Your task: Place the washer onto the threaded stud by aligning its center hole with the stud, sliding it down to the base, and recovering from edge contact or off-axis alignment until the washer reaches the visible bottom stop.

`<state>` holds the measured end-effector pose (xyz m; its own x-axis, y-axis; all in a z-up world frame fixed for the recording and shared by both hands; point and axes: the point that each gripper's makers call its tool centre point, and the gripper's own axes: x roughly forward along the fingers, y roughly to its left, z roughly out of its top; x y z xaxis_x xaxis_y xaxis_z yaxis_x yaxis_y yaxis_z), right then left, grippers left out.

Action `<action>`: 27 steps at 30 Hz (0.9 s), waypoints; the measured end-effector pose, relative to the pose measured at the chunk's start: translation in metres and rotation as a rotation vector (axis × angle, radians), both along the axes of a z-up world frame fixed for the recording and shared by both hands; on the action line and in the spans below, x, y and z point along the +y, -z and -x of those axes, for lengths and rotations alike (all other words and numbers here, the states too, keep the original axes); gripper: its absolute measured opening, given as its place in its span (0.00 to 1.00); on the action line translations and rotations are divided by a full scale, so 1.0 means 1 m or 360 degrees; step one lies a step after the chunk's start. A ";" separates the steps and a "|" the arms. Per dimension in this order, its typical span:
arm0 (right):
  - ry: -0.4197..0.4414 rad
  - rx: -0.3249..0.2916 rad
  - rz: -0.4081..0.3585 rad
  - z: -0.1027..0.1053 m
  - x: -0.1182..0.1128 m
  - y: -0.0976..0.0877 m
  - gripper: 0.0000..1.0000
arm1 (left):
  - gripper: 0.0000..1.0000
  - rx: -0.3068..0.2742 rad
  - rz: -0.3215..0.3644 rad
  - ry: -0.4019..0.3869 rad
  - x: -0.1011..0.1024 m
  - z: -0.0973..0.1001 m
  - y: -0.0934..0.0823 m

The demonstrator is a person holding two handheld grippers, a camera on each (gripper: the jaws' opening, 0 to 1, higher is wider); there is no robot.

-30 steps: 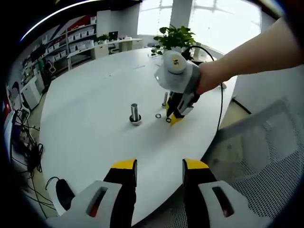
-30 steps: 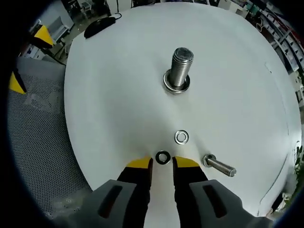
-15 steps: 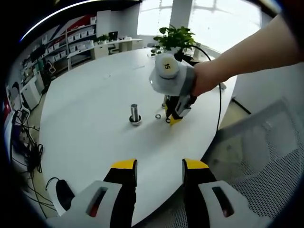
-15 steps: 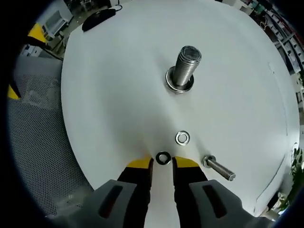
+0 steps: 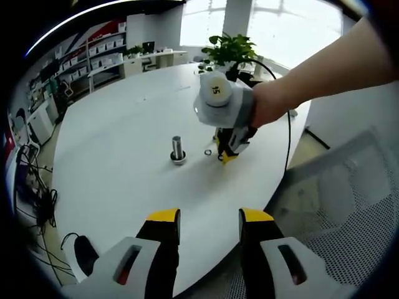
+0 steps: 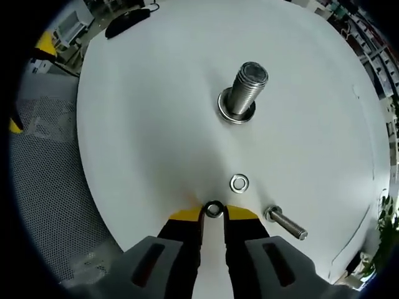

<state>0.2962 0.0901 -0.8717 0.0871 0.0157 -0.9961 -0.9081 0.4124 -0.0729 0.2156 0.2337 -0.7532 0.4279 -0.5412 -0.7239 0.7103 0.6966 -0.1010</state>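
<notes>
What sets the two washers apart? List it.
The dark washer sits between the right gripper's yellow tips, while the silver washer lies free, farther out toward the stud. The dark washer looks blackish, the silver one bright and shiny. Both are small flat rings lying on the white table, neither on the stud yet.

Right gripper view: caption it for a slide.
Right gripper closing around a dark washer on the white table, near the upright threaded stud.
</notes>
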 end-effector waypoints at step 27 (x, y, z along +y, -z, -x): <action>0.0218 -0.0079 -0.0168 -0.002 -0.009 -0.002 0.15 | 0.35 -0.0017 0.0003 -0.0004 0.002 -0.001 -0.002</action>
